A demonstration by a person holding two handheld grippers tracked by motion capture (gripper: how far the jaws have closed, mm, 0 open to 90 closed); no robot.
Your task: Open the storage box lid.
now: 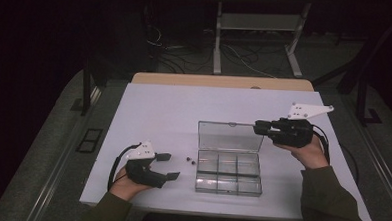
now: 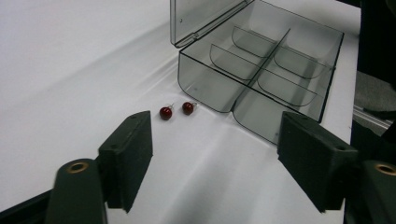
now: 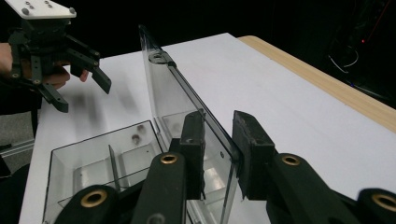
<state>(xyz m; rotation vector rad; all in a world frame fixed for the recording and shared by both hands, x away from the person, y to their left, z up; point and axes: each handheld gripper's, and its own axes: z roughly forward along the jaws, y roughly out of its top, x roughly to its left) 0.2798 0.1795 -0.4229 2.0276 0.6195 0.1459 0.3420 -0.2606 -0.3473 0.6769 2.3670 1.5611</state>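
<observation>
A person seated at a white counter (image 1: 149, 108) works with a hand-held gripper in each hand over a clear plastic compartment box (image 1: 229, 173). The right hand-held gripper (image 3: 218, 140) has its two black jaws set on either side of the box's raised lid (image 1: 230, 136), one pad against the inner face and the other close on the outer face; the right gripper view suggests a clamp on the lid's edge, with the lid standing upright on its hinge. The box sits near the counter's front edge, its tray split into six open compartments. Just to the left of the box, on the bare counter, lie two small dark red beads (image 2: 176, 111), each with a short silver-coloured post, side by side and slightly apart from the box's wall. The left hand-held gripper (image 1: 164, 166) hovers near the counter's front left, its jaws standing well apart with nothing between them; in the left gripper view the beads sit ahead of the gap between the jaws, untouched. A wooden strip (image 1: 220, 81) borders the counter's far edge.
</observation>
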